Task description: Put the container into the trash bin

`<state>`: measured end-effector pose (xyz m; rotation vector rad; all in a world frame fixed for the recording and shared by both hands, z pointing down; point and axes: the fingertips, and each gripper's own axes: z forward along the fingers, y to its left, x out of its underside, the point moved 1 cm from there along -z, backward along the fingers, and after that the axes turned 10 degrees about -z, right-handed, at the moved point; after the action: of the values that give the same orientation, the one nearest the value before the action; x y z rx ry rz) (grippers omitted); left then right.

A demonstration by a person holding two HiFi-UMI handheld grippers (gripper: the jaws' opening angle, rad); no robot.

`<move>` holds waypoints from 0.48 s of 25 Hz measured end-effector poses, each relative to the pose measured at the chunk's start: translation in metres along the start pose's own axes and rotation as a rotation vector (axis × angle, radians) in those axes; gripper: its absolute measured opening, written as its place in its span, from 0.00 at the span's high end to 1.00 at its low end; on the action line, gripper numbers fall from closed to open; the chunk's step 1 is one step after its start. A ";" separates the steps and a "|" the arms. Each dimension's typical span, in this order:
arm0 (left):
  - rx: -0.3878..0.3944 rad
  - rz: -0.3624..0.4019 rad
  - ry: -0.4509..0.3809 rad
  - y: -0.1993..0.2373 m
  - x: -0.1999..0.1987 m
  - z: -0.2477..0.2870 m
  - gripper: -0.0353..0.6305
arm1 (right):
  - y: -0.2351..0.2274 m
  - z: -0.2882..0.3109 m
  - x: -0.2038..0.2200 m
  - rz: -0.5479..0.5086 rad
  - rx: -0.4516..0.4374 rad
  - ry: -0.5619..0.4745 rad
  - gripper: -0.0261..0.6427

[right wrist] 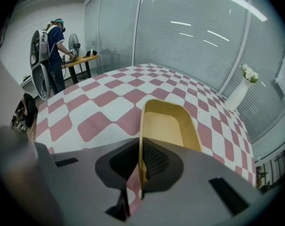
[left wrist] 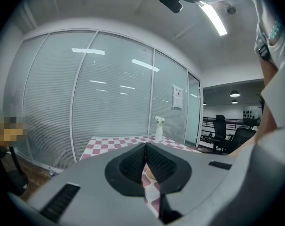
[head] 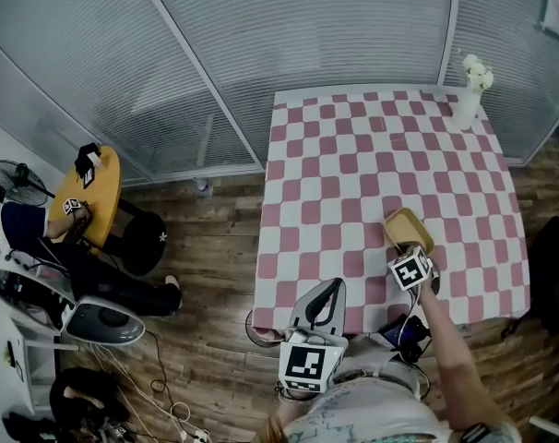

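A yellow open container [head: 407, 228] lies on the pink-and-white checked table [head: 353, 155], near its front right edge. My right gripper [head: 410, 253] comes at it from the front and is shut on its near wall. In the right gripper view that thin wall [right wrist: 141, 140] stands pinched between the two black pads, and the container [right wrist: 168, 124] stretches away beyond them. My left gripper [head: 328, 292] hovers at the table's front edge, left of the container, shut with nothing in it; its pads [left wrist: 133, 163] meet. A round grey rim [head: 251, 329], perhaps the bin, shows on the floor under the table's front left corner.
A white vase with flowers [head: 470, 95] stands at the table's far right corner. Glass walls with blinds run behind the table. At the left, a person works at a small yellow table [head: 100, 192] beside a fan [head: 7, 175]. A black chair [head: 552, 275] stands at the right.
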<state>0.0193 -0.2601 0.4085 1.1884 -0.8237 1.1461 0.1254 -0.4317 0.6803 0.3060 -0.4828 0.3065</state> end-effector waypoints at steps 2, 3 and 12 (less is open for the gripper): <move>-0.016 0.001 -0.001 0.006 0.005 0.002 0.93 | -0.002 -0.014 -0.013 -0.001 -0.001 -0.052 0.95; -0.029 0.003 0.000 0.010 0.008 0.002 0.93 | -0.002 -0.022 -0.020 -0.010 -0.001 -0.077 0.95; -0.086 -0.022 -0.005 0.026 0.019 0.008 0.93 | 0.015 -0.097 -0.078 -0.096 -0.036 -0.283 0.95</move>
<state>-0.0002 -0.2636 0.4346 1.1267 -0.8536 1.0796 0.0937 -0.3999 0.5631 0.3386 -0.7490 0.1613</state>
